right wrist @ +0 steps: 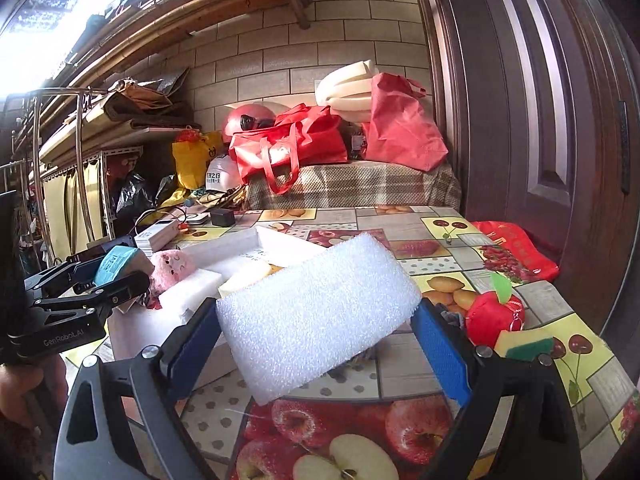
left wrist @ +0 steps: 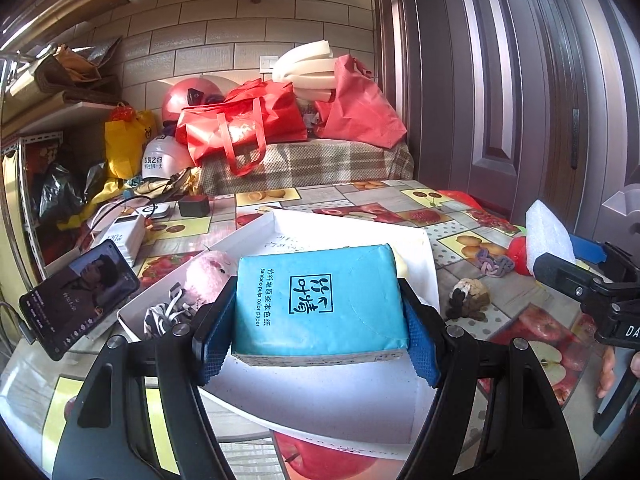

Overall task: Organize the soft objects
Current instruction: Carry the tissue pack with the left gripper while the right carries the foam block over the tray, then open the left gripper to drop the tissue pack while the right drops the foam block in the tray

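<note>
My left gripper (left wrist: 318,312) is shut on a blue tissue pack (left wrist: 320,300) and holds it above a white box (left wrist: 352,228). A pink plush toy (left wrist: 210,276) and a striped soft item (left wrist: 160,318) lie in the box. My right gripper (right wrist: 316,316) is shut on a white foam block (right wrist: 316,316), held above the table right of the box (right wrist: 280,240). The foam also shows in the left wrist view (left wrist: 550,240), and the tissue pack in the right wrist view (right wrist: 116,264). A red plush apple (right wrist: 494,314), a sponge (right wrist: 528,344) and knitted items (left wrist: 468,296) lie on the table.
A fruit-patterned tablecloth (right wrist: 440,220) covers the table. A phone (left wrist: 80,300), a power bank (left wrist: 124,236) and a black charger (left wrist: 194,205) sit at the left. Red bags (left wrist: 248,124) and helmets pile up behind. A brown door (left wrist: 520,100) stands at the right.
</note>
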### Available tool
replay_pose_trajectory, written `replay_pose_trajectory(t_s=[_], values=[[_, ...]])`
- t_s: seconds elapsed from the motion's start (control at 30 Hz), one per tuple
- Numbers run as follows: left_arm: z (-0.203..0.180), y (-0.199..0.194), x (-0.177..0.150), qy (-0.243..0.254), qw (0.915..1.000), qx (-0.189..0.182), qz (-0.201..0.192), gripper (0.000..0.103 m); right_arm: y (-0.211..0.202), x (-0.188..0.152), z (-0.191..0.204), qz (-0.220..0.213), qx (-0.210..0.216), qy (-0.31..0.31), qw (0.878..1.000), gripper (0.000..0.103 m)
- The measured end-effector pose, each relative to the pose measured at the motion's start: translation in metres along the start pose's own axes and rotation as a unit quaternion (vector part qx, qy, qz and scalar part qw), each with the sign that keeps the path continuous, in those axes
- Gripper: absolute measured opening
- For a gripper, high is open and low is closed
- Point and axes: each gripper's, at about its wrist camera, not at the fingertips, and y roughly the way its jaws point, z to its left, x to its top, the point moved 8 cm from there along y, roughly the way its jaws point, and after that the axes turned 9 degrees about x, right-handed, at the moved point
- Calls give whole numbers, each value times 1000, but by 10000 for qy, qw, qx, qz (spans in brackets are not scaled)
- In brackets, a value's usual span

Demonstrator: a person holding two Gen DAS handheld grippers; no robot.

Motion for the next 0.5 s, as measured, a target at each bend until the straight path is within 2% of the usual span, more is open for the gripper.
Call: replay_pose_trajectory(t_s=[0.27,0.5], values=[[22,15,5,-171,9997,171,-42,74,29,2,27,96,210,-178,9996,94],[44,35,8,-356,9986,373,110,74,59,3,54,354,595,-330,9971,94]])
